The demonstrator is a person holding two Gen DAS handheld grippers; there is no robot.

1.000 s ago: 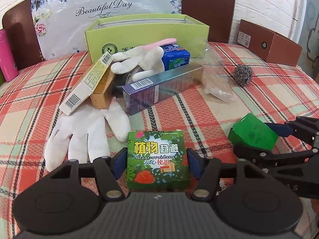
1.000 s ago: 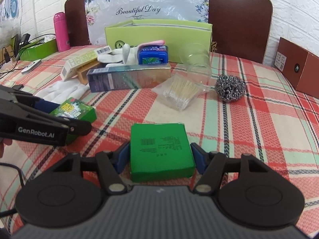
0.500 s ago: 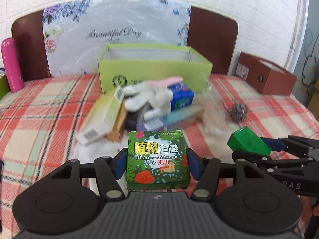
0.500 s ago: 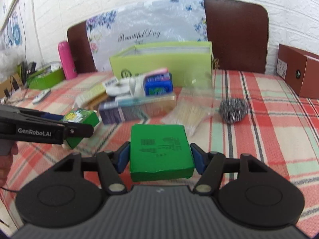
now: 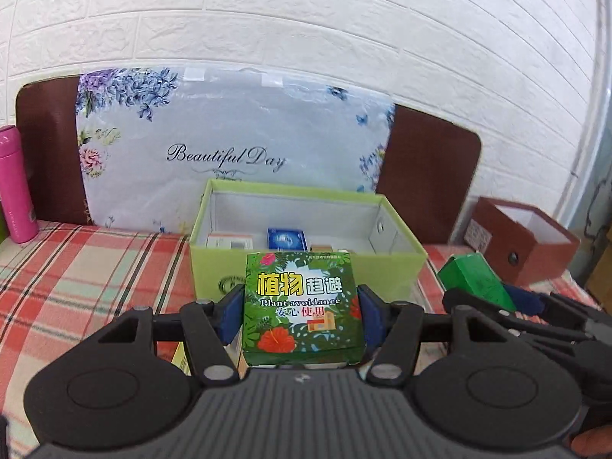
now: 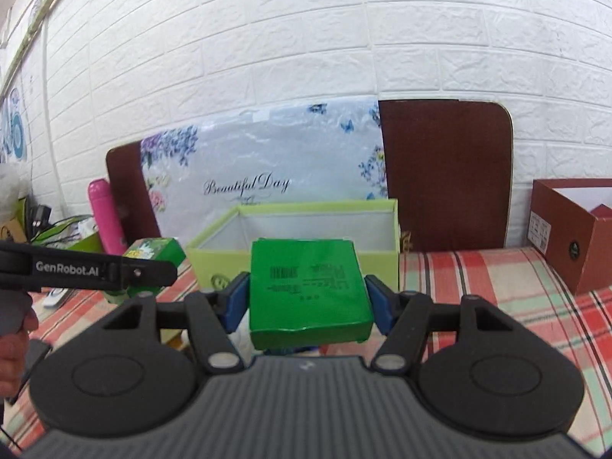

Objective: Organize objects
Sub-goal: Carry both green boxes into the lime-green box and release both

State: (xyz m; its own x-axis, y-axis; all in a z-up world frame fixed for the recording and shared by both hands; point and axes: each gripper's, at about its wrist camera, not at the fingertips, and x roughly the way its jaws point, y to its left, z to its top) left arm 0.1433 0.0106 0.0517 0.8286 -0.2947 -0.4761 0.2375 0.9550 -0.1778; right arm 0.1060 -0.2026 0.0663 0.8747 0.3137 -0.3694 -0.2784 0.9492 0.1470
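white brick wall (image 5: 306,19); brown headboard (image 6: 447,172); floral board (image 5: 229,145) lettered "beautiful day", leaning on headboard; pink bottle (image 5: 15,187), upright, far left; open brown box (image 6: 570,229), right; plaid cloth (image 5: 76,267).

Domestic room: white brick-pattern wall (image 5: 344,30), plaid cloth (image 5: 88,267) over the bench, pink flask (image 5: 17,187), storage boxes.

- The left gripper (image 5: 302,306) clamped a leaf-printed box (image 5: 302,308) between its blue pads — directly in front of the lime-green bin (image 5: 397,267).
- Inside the bin lay a blue packet (image 5: 287,238).
- Right of the bin, the right gripper (image 5: 493,298) gripped a plain green box (image 5: 474,281); beyond it stood a brown box (image 5: 535,256).
- Behind the bin leaned a floral cushion (image 5: 229,145); far left stood a pink bottle (image 5: 17,187).
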